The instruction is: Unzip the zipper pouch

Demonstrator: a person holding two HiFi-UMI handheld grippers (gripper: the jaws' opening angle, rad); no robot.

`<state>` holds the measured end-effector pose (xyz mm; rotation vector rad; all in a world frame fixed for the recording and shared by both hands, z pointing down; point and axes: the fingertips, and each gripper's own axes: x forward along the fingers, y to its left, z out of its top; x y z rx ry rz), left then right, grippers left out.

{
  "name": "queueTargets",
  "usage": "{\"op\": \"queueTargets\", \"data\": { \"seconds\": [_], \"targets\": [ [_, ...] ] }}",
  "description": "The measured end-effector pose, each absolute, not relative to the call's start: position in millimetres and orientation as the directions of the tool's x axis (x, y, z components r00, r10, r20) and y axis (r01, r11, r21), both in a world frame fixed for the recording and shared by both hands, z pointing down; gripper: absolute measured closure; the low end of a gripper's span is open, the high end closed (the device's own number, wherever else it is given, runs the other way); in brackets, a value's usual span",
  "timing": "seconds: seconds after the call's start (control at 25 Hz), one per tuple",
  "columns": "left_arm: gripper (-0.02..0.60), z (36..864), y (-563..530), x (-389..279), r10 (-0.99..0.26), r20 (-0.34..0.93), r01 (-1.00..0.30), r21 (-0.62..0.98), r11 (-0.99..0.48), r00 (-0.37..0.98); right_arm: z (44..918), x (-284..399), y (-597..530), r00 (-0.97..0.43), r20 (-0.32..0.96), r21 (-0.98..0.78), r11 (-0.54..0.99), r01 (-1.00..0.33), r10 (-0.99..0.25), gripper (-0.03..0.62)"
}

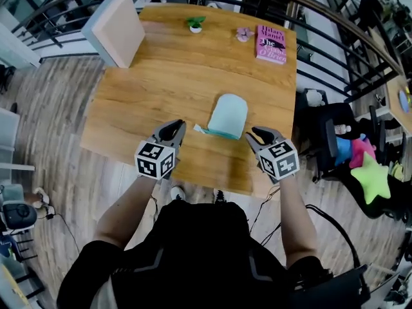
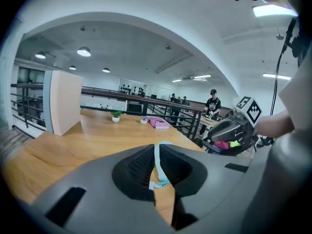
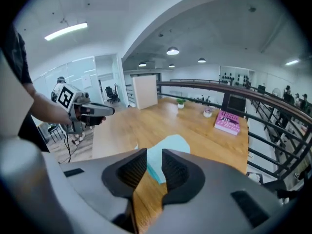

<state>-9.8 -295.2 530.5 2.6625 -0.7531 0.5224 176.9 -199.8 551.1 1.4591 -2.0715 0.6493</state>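
- Just inside the front edge of the table [image 1: 161,76]: zipper pouch [image 1: 228,116], bare wood around.
- Lengthwise toward far edge, zipper end nearest.
- Tongs: left gripper [image 1: 172,132] together, right gripper [image 1: 261,136] apart, both empty.

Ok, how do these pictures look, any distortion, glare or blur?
Head view: evenly lit and sharp, no glare on the pouch. Left gripper view: strong fisheye with dark corners, and a ceiling light glares at upper right. Right gripper view: same fisheye bends the railing; the table nearest the camera looks smeared.
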Motion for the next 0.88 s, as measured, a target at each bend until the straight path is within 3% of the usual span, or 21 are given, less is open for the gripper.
{"op": "queueTargets", "data": {
  "seconds": [0.24, 0.4, 0.48, 0.56, 0.88],
  "targets": [
    [0.548, 459, -303, -17, -0.463, 0.308, -0.521, 0.141, -0.842, 0.831, 463, 189, -197, -0.208, 0.509, -0.082, 0.194, -0.978, -0.835, 0.488],
    [0.548, 405, -300, -15, -0.459, 0.2, -0.484, 0.097, -0.87, 0.866, 403, 196, -186, -0.146, 0.388, -0.057, 0.134, -0.989, -0.91, 0.522],
    [0.548, 384, -295, -15, -0.451, 0.168, -0.467, 0.072, -0.881, 0.876, 378, 198, -178, -0.121, 0.339, -0.048, 0.111, -0.993, -0.933, 0.524],
    [0.549, 370, -289, -15, -0.44, 0.161, -0.453, 0.054, -0.89, 0.884, 361, 197, -169, -0.106, 0.297, -0.053, 0.095, -0.994, -0.949, 0.583],
    [0.552, 313, -272, -11, -0.4, 0.088, -0.408, 0.114, -0.906, 0.912, 311, 184, -154, -0.108, 0.185, -0.055, 0.1, -0.994, -0.977, 0.583]
  ]
}}
